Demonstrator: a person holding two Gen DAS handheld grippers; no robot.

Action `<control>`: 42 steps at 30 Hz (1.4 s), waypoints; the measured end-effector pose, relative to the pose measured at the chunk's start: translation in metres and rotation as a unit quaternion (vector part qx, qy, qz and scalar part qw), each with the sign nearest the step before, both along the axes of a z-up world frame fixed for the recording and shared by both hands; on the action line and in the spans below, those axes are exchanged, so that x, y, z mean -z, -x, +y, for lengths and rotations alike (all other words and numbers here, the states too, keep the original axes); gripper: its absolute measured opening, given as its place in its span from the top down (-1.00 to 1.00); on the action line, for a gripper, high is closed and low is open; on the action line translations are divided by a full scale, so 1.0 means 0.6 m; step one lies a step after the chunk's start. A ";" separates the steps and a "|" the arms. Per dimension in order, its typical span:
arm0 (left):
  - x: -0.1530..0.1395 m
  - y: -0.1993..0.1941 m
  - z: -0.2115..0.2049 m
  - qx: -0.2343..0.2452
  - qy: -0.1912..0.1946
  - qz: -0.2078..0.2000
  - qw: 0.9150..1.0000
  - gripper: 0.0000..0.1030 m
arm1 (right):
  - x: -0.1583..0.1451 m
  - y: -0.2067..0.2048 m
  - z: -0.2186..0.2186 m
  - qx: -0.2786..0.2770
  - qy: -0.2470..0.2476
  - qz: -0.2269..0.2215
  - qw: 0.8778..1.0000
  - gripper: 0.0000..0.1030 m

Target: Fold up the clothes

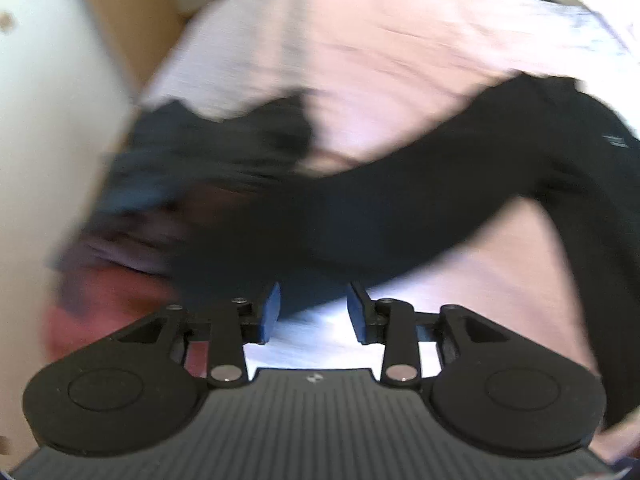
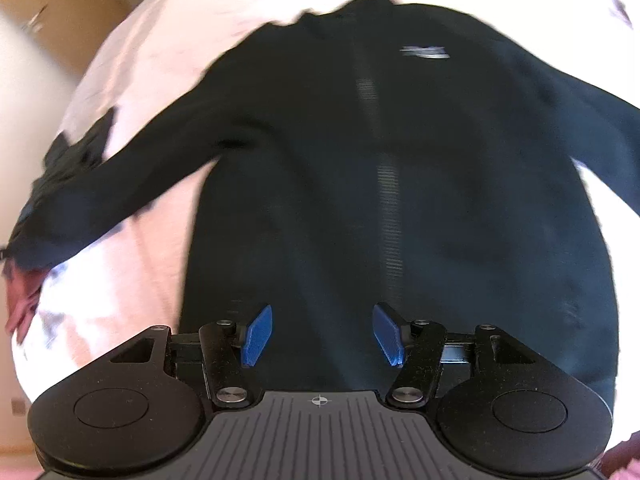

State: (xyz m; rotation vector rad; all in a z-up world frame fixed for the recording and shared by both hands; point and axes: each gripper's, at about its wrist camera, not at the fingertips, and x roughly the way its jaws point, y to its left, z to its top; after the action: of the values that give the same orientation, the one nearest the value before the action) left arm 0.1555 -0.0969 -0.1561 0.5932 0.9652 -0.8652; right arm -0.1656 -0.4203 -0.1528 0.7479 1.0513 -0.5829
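Left wrist view: low, close over black sweater (image 1: 400, 208) sleeve, facing along pink bed (image 1: 360, 40) toward far edge. Right wrist view: higher, close above sweater (image 2: 400, 180) hem, facing its collar. Both share sleeve, bed's left side.

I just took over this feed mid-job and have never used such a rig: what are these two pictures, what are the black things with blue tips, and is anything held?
Each picture comes from a camera mounted on a handheld claw, looking forward along its two blue-padded fingers. A person holds one claw in each hand; no robot arm is involved.

The left wrist view shows the left claw with its fingers apart around the end of a sleeve, not pinching it.

The right wrist view shows the right claw, also open, over the lower body of a black sweater that is spread out front up on a pink bedsheet.

Other dark and red clothes lie piled to the left. Both views are motion-blurred.
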 end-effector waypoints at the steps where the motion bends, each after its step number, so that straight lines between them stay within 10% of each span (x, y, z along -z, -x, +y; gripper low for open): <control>1: 0.008 0.029 -0.009 0.014 0.005 0.025 1.000 0.35 | 0.001 0.020 -0.008 0.008 0.003 0.005 1.000 -0.16; 8: 0.089 0.233 -0.065 0.098 -0.003 0.171 0.980 0.23 | 0.036 0.177 -0.084 0.023 0.010 0.049 0.998 -0.16; 18: 0.184 0.347 -0.116 0.096 -0.074 0.139 0.983 0.26 | 0.126 0.374 -0.176 0.028 -0.026 0.057 0.998 -0.16; 20: 0.185 0.351 -0.122 0.113 -0.076 0.150 0.979 0.73 | 0.145 0.386 -0.183 0.020 -0.038 0.048 0.998 -0.16; 25: 0.156 0.354 -0.113 0.122 -0.078 0.137 0.980 0.96 | 0.179 0.381 -0.190 -0.002 -0.096 0.005 0.995 -0.08; 26: 0.141 0.351 -0.104 0.120 -0.071 0.138 0.981 0.96 | 0.183 0.375 -0.190 -0.008 -0.104 0.005 0.995 0.59; 28: 0.110 0.344 -0.077 0.115 -0.057 0.144 0.981 0.96 | 0.172 0.369 -0.189 -0.020 -0.096 0.021 0.995 0.90; 42: 0.134 0.311 -0.009 0.092 -0.092 0.206 0.970 0.82 | 0.136 0.339 -0.184 0.011 -0.102 0.086 0.991 0.92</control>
State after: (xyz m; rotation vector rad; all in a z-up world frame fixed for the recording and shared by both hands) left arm -0.0310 -0.1020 -0.2363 0.6850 1.3937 -1.0978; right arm -0.3691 -0.5310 -0.2343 0.9011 1.2771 -0.5706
